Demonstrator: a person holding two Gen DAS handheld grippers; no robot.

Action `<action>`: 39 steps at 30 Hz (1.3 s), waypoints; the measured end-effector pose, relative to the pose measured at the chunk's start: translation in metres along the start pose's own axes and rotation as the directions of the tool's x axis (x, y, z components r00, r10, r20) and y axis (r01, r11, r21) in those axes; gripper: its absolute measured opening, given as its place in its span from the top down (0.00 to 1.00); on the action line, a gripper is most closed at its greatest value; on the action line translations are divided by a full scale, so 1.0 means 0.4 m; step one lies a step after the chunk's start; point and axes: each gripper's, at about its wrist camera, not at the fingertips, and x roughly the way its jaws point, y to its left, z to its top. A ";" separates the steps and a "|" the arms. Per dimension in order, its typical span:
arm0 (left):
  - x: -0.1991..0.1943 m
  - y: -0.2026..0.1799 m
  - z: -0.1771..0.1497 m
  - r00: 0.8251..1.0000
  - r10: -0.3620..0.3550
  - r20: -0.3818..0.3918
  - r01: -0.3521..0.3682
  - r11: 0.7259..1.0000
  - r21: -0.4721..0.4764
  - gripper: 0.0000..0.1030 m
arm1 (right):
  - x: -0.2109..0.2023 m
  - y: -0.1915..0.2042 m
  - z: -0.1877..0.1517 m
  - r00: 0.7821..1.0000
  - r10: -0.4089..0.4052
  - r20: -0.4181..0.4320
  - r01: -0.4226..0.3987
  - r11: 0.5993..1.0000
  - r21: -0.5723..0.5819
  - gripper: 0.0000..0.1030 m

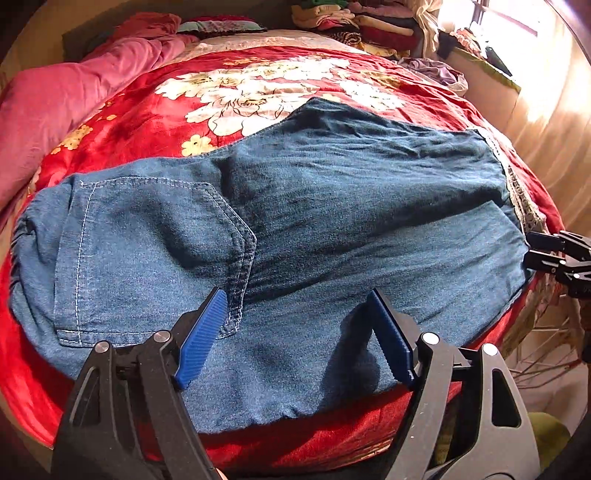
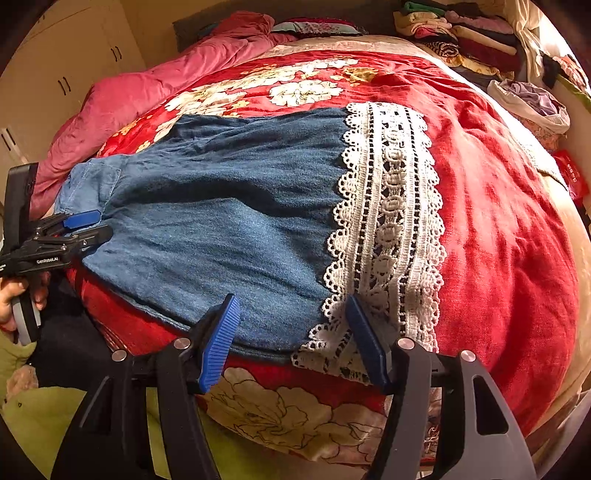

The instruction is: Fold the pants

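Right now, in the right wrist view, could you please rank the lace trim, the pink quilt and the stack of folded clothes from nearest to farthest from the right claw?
1. Lace trim, just ahead of the right claw, at the pants' hem.
2. Pink quilt, far left, up the bed.
3. Stack of folded clothes, top right, beyond the bed's far end.

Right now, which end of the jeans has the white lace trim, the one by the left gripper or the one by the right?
The end by the right gripper: white lace trim borders it. The left gripper hangs over the plain denim pocket.
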 end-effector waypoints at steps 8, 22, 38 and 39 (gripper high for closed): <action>-0.112 0.009 0.103 0.990 -0.056 0.127 0.059 0.998 -0.019 0.32 | -0.101 -0.030 0.069 0.982 0.038 0.186 -0.044 0.999 0.027 0.39; 0.148 -0.015 0.387 0.995 -0.096 0.004 0.095 0.986 0.135 0.36 | 0.037 0.000 0.186 0.988 -0.015 0.151 0.025 0.998 -0.065 0.39; 0.229 -0.013 0.420 0.984 -0.176 0.004 0.175 0.979 0.104 0.96 | 0.091 -0.036 0.145 0.994 -0.015 0.109 0.016 1.000 -0.010 0.38; 0.254 -0.011 0.414 0.988 -0.151 -0.015 0.152 0.983 0.104 0.96 | 0.094 -0.035 0.145 0.994 -0.017 0.109 0.018 1.000 -0.013 0.37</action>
